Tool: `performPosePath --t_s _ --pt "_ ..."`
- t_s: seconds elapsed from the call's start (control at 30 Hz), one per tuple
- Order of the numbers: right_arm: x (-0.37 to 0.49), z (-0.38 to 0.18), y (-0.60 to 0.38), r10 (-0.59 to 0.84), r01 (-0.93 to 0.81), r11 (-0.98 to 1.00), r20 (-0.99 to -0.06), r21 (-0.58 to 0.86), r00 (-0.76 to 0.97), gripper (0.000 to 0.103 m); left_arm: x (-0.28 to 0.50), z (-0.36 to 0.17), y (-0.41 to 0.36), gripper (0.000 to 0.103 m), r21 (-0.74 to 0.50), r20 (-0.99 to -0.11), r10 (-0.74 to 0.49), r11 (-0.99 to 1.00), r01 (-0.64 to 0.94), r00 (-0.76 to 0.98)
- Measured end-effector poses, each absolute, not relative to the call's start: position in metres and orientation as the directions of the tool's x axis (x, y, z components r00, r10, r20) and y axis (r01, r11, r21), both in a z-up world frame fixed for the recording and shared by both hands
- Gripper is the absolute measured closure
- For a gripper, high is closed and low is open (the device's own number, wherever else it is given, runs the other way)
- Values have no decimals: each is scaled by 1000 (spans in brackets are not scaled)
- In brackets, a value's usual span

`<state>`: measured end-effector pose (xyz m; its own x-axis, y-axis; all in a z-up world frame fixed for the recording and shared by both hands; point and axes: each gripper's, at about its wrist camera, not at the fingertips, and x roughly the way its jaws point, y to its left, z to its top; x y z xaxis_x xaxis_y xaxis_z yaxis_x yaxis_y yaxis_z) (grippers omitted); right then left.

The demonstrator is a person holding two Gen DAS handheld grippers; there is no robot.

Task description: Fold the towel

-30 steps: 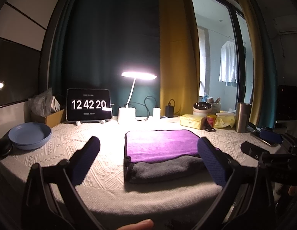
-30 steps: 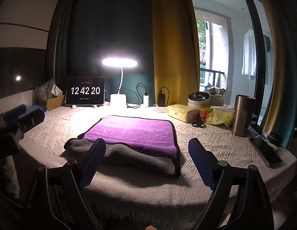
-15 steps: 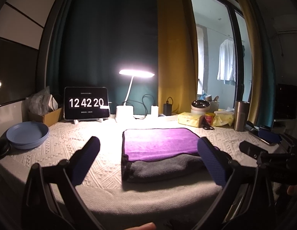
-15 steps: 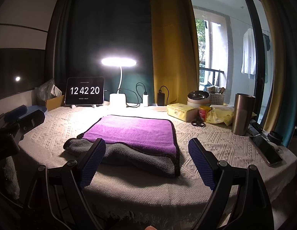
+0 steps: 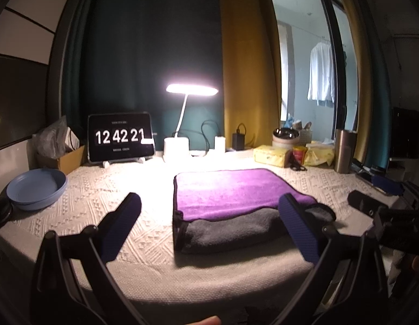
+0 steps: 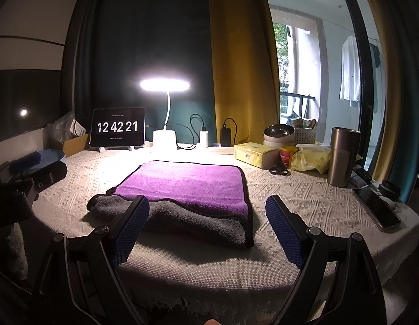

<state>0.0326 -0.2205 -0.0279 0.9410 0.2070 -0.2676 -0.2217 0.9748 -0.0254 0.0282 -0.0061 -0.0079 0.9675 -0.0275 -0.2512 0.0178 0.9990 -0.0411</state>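
White knitted cloth with a raised diamond pattern point(image 6: 312, 197) covers the table, which stands before dark green and mustard curtains. At the middle of the table, close to its near edge, lies the folded towel, purple on top and grey underneath point(image 6: 187, 187) point(image 5: 236, 197); the grey layer sticks out from under the purple one along the near side. The left gripper point(image 5: 209, 224) hangs above the near edge with its blue-padded fingers spread wide and nothing between them. The right gripper point(image 6: 206, 227) is likewise wide open and empty, just in front of the towel's near edge. Along the far edge stand a black tablet showing 12 42 21 point(image 5: 120, 140), a lit white desk lamp point(image 5: 182, 124) and a yellow tissue pack point(image 6: 252, 154). A blue round bowl point(image 5: 36, 189) sits near the left edge, and a steel tumbler point(image 6: 343, 157) near the right edge.
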Motion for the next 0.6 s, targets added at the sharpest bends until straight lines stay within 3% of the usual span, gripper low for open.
performPosePath --t_s 0.47,0.6 --pt "92 -56 -244 194 -176 981 -441 82 876 13 102 -39 6 2 -92 -470 -95 994 58 877" --pt "112 -65 -245 222 -193 975 -492 108 842 20 119 -51 8 2 -104 -531 -123 991 79 839"
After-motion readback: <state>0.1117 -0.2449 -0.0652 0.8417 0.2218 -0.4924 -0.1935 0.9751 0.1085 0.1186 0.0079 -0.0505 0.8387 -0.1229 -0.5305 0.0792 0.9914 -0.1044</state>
